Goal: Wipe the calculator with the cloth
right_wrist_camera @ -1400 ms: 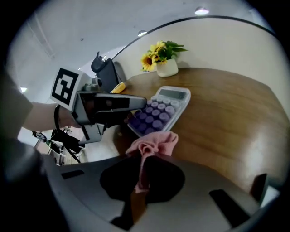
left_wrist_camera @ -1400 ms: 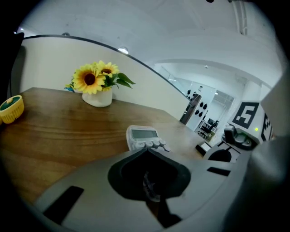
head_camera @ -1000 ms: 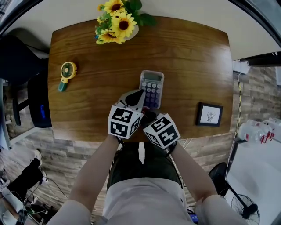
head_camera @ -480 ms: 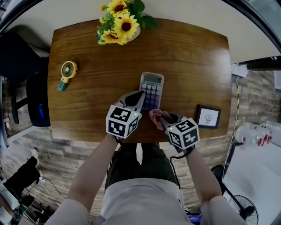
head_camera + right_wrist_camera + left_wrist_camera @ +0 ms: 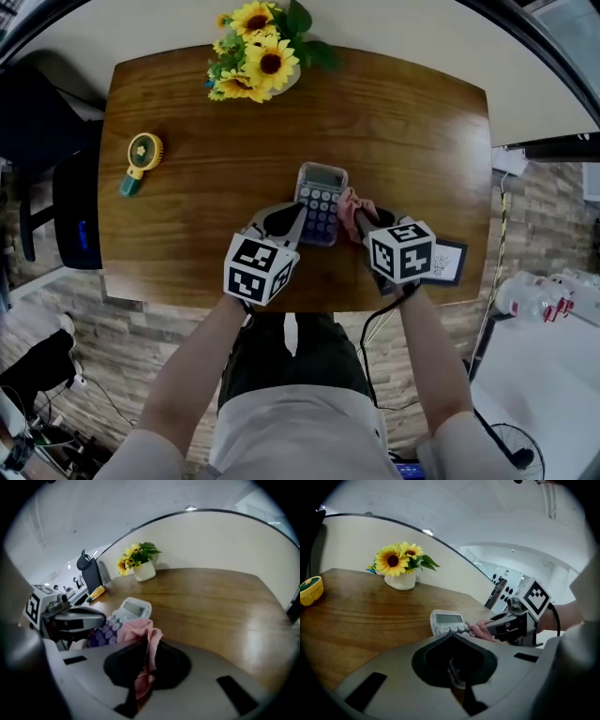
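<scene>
**Free room and obstacles.** The tabletop [image 5: 403,131] lies bare across its far right part and between the calculator [image 5: 321,202] and the sunflower pot [image 5: 258,61] at the far edge. The near middle is crowded. The left gripper [image 5: 292,217] closes off the calculator's left side. The right gripper [image 5: 359,223], with the cloth [image 5: 352,202] in its jaws, closes off the right side. A hand fan [image 5: 141,155] stands well apart at the left, and a picture frame [image 5: 450,264] sits just beside the right gripper.

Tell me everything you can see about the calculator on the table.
The calculator is a pale grey, plastic-looking device with a display at its far end and rows of round purple keys. It lies flat, face up, on the wooden table, near the front edge. The pink cloth, held in the right gripper, touches its right side. The left gripper, jaws shut, meets its near left corner.
</scene>
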